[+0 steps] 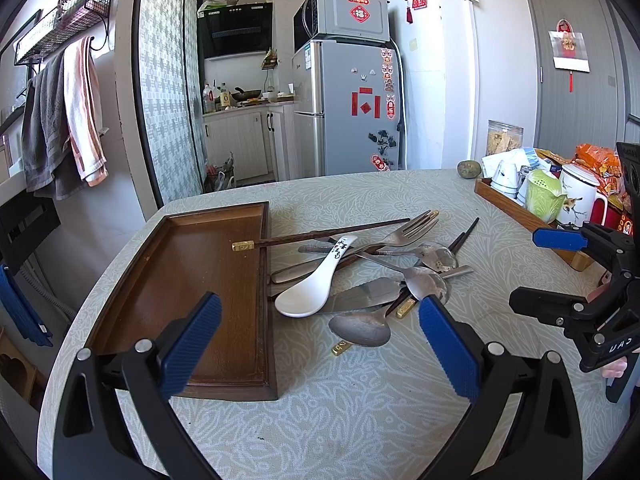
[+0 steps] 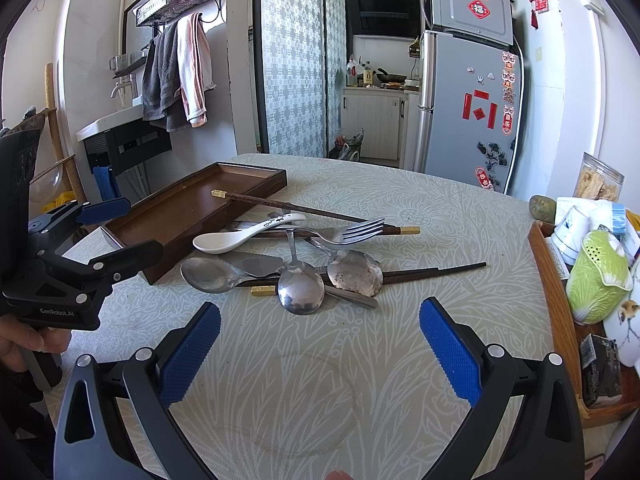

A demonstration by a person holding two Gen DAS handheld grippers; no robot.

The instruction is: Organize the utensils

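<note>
We hold both grippers released near the utensils, ready to fill the tray.

Knife handle hidden under spoons; jar contents too blurred to tell.

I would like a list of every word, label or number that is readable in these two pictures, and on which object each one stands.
"GenRobot.AI": on the body of the left gripper, seen in the right wrist view.
"福": on the red diamond sticker on the microwave.
Handwritten black characters on the white ceramic spoon: too small to read.
Red stickers on the fridge: too blurred to read.
</note>
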